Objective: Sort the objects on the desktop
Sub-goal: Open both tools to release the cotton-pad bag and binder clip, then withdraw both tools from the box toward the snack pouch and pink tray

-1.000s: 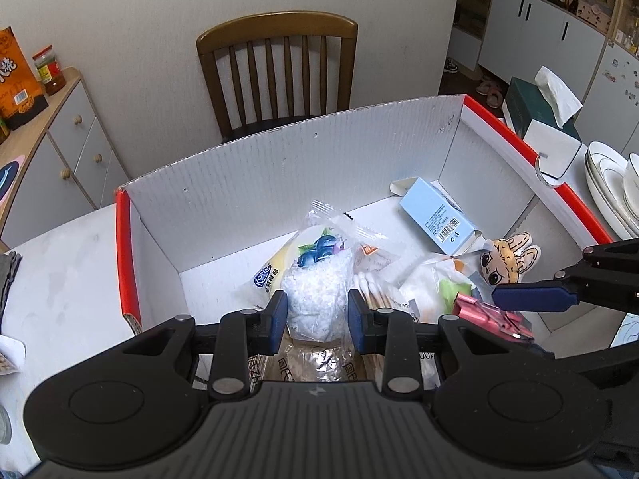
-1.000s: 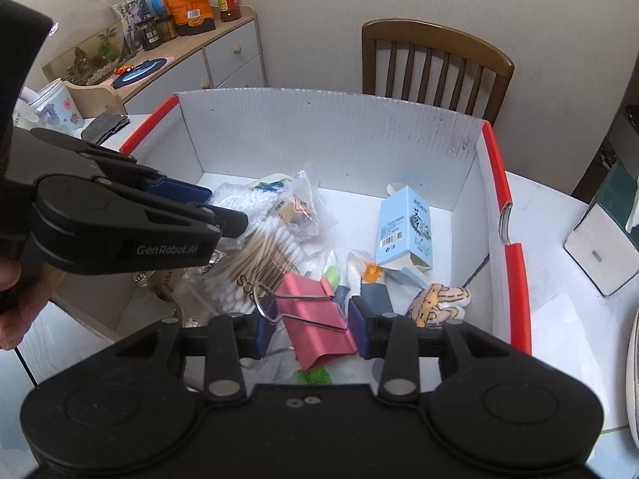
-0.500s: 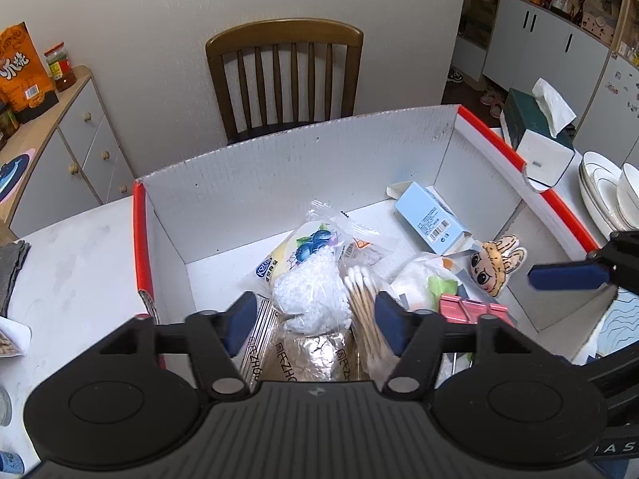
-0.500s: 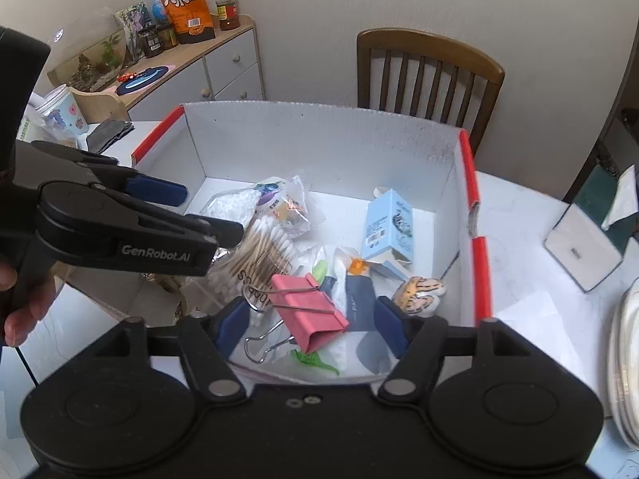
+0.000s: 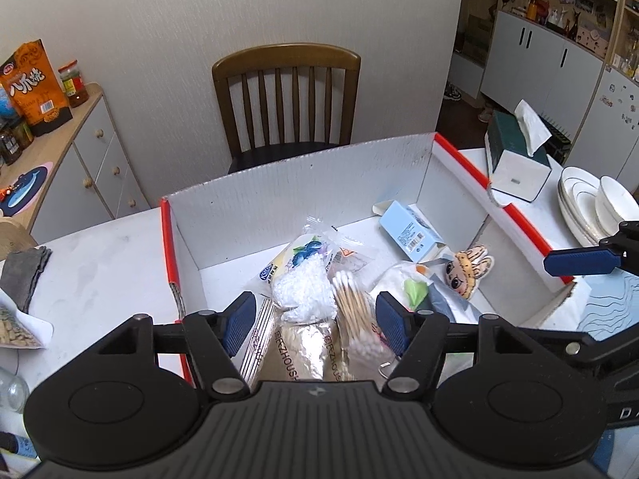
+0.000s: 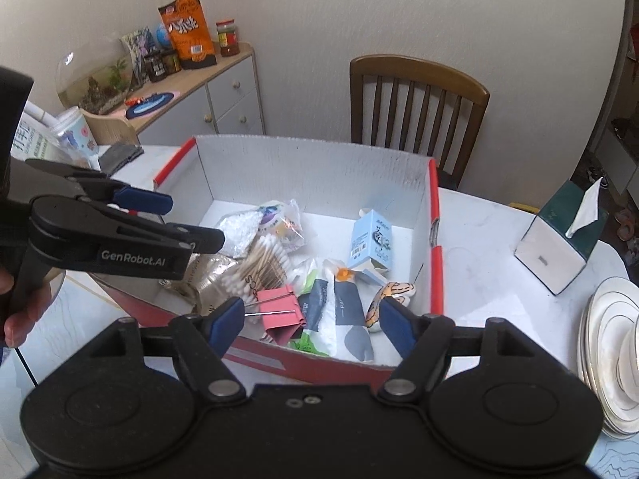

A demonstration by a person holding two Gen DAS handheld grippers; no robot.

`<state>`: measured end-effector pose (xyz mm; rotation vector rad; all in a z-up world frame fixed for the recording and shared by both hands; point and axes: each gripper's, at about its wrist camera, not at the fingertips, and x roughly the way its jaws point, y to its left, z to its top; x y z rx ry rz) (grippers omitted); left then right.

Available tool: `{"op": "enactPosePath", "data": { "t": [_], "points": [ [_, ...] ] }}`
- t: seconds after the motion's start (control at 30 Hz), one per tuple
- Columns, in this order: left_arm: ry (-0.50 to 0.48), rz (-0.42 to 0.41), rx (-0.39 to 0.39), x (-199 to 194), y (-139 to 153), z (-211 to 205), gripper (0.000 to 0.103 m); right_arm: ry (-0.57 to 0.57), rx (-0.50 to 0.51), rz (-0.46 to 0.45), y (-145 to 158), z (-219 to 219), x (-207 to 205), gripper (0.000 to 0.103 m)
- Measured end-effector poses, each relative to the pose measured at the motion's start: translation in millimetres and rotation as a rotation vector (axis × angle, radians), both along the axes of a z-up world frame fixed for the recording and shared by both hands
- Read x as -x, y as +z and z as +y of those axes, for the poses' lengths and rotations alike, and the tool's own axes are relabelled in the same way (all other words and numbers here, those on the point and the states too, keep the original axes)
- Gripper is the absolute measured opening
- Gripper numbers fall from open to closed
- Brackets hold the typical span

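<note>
- Box (image 6: pixel 434 239) holds the sorted clutter: cotton swabs (image 5: pixel 351 303), pink binder clip (image 6: pixel 279 311).
- Left gripper (image 5: pixel 315 319) spread, empty.
- Right gripper (image 6: pixel 311 319) opening, nothing pinched, hovering above the clip it probably dropped.

White cardboard box (image 6: pixel 319 167) with red rim, centre frame, open top. Inside, lying loose:
- pink binder clip (image 6: pixel 279 311) at lower centre, wire handles pointing left;
- bag of cotton swabs (image 6: pixel 259 263) just left of it;
- light blue carton (image 6: pixel 373 239) on its side, right of centre;
- cartoon figure (image 6: pixel 389 299) near right wall;
- snack packets (image 5: pixel 303 279) centre.
</note>
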<state>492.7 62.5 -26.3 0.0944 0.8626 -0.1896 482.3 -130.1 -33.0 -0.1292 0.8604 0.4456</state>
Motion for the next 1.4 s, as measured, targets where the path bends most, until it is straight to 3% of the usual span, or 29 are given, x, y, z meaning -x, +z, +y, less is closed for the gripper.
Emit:
{"op": "enactPosePath", "data": {
  "t": [0.3, 0.53, 0.67, 1.13, 1.3, 1.37, 1.4],
  "points": [
    [-0.004, -0.035, -0.003, 31, 25, -8, 0.065, 0.010, -0.038, -0.034, 22, -10, 21, 0.077],
    [0.007, -0.055, 0.010, 60, 40, -12, 0.066, 0.030, -0.069, -0.067, 37, -19, 44, 0.086],
    [0.011, -0.077, 0.012, 79, 48, -15, 0.081, 0.035, -0.081, -0.088, 44, -27, 58, 0.090],
    [-0.016, -0.111, 0.038, 151, 59, -25, 0.081, 0.062, -0.137, -0.124, 60, -56, 115, 0.098],
    [-0.013, -0.111, 0.048, 178, 54, -26, 0.088, 0.067, -0.145, -0.115, 57, -63, 136, 0.099],
    [-0.018, -0.113, 0.053, 192, 50, -27, 0.103, 0.072, -0.143, -0.109, 53, -64, 145, 0.099],
    [-0.018, -0.119, 0.052, 199, 48, -27, 0.103, 0.075, -0.139, -0.106, 51, -65, 149, 0.099]
  ]
}}
